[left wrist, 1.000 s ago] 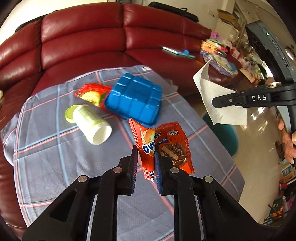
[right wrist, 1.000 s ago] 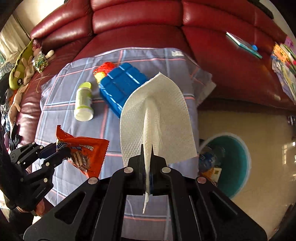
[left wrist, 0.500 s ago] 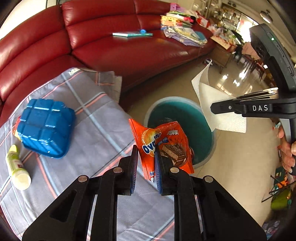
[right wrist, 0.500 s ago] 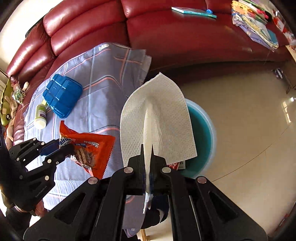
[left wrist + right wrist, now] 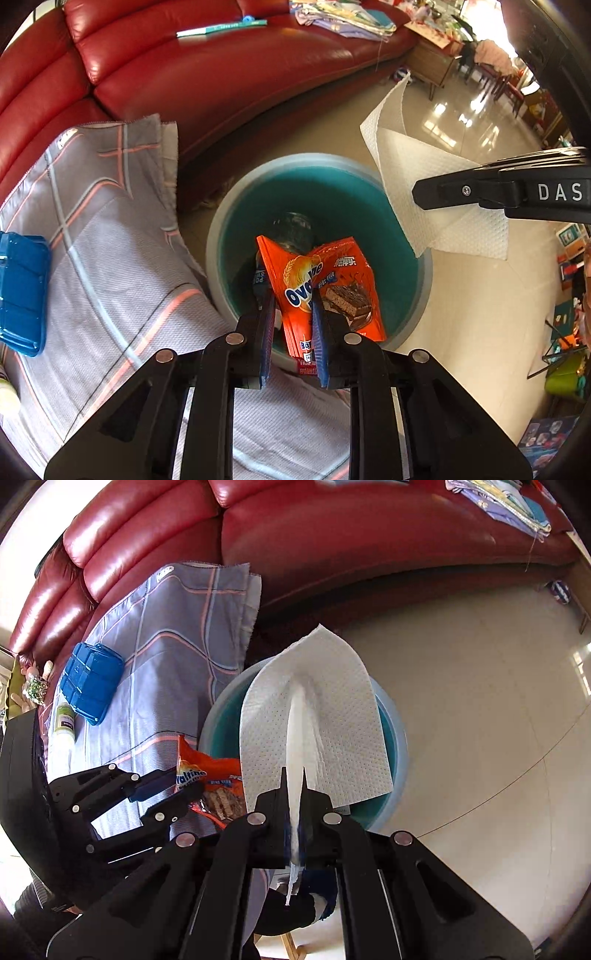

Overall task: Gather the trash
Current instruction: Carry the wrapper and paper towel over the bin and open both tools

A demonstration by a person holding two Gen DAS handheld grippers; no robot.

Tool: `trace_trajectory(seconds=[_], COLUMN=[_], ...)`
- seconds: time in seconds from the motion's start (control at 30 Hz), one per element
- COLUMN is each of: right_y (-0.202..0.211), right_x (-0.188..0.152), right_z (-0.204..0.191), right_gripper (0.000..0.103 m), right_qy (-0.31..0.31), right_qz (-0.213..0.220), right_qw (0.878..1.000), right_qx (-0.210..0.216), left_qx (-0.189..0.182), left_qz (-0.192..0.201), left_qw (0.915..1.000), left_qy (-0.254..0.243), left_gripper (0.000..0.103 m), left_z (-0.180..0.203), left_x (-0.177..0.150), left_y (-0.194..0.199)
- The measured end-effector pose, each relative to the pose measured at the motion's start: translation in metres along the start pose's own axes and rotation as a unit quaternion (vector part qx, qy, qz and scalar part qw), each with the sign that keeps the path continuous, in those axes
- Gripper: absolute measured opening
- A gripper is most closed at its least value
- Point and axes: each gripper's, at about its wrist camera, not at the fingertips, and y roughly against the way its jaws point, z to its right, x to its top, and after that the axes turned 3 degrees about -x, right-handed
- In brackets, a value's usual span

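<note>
Jaws of the left gripper [image 5: 293, 341], just parted, stand slack around a glossy orange wrapper [image 5: 321, 284] above the round teal bin [image 5: 221, 229]. Dimpled white paper towel [image 5: 314, 716] is pinched flat by the fully closed right gripper [image 5: 294, 812] over the bin.

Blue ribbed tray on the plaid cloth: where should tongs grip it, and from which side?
Probably the thin rim along one edge, approached low from the bare-cloth side. The blue tray lies flat on the plaid cloth, ribbed face up, and looks too broad for tongs to span, so only its lip can be pinched.
</note>
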Motion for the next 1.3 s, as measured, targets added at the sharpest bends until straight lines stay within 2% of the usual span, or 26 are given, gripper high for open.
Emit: trace_trajectory(seconds=[0.03, 0.07, 0.13, 0.23, 0.33, 0.67, 0.73, 0.77, 0.8, 0.87, 0.9, 1.1, 1.3], right_y=[-0.002, -0.004, -0.007, -0.010, -0.010, -0.020, -0.021, -0.020, -0.018, -0.012, -0.012, -0.008, -0.012], right_x=[0.001, 0.002, 0.005, 0.009, 0.009, 0.009, 0.009, 0.009, 0.009, 0.010, 0.010, 0.009, 0.003], right_z=[0.001, 0.002, 0.002, 0.001, 0.003, -0.002, -0.005, -0.006, -0.008, -0.014, -0.016, -0.024, -0.025], right_gripper=[0.003, 0.003, 0.003, 0.003, 0.004, 0.008, 0.023, 0.054, 0.069, 0.070, 0.075, 0.082, 0.084], right_qy=[0.001, 0.001, 0.005, 0.006, 0.005, 0.010, 0.011, 0.008, 0.007, 0.018, 0.018, 0.008, -0.015], right_qz=[-0.002, -0.004, -0.008, -0.010, -0.009, -0.032, -0.037, -0.040, -0.036, -0.024, -0.027, -0.026, -0.033], right_qw=[1.000, 1.000, 1.000, 1.000, 1.000, 0.999, 0.999, 0.999, 0.999, 1.000, 0.999, 0.999, 0.999], right_qx=[0.002, 0.003, 0.008, 0.013, 0.018, 0.015, 0.014, 0.021, 0.020, 0.008, 0.015, 0.020, 0.018], left_qx=[0.002, 0.006, 0.017, 0.027, 0.025, 0.028, 0.026, 0.025, 0.024, 0.021, 0.020, 0.015, 0.014], left_qz=[-0.003, -0.001, 0.002, 0.001, 0.007, 0.027, 0.033, 0.035, 0.038, 0.044, 0.048, 0.059, 0.062], left_qw=[1.0000, 1.0000, 0.9999, 0.9996, 0.9996, 0.9990, 0.9987, 0.9986, 0.9985, 0.9982, 0.9981, 0.9971, 0.9965], left_qy=[0.002, 0.002, 0.002, 0.005, 0.004, 0.023, 0.029, 0.030, 0.032, 0.034, 0.034, 0.046, 0.054], left_gripper=[0.037, 0.043, 0.067, 0.083, 0.091, 0.097, 0.098, 0.098, 0.098, 0.098, 0.098, 0.099, 0.099], left_z=[0.001, 0.001, 0.001, 0.000, -0.003, -0.014, -0.016, -0.017, -0.018, -0.020, -0.021, -0.030, -0.042], left_x=[0.001, 0.002, 0.003, 0.003, -0.001, -0.018, -0.020, -0.021, -0.022, -0.023, -0.025, -0.033, -0.047], left_y=[-0.003, -0.005, -0.008, -0.010, -0.005, 0.025, 0.031, 0.033, 0.036, 0.043, 0.046, 0.060, 0.069])
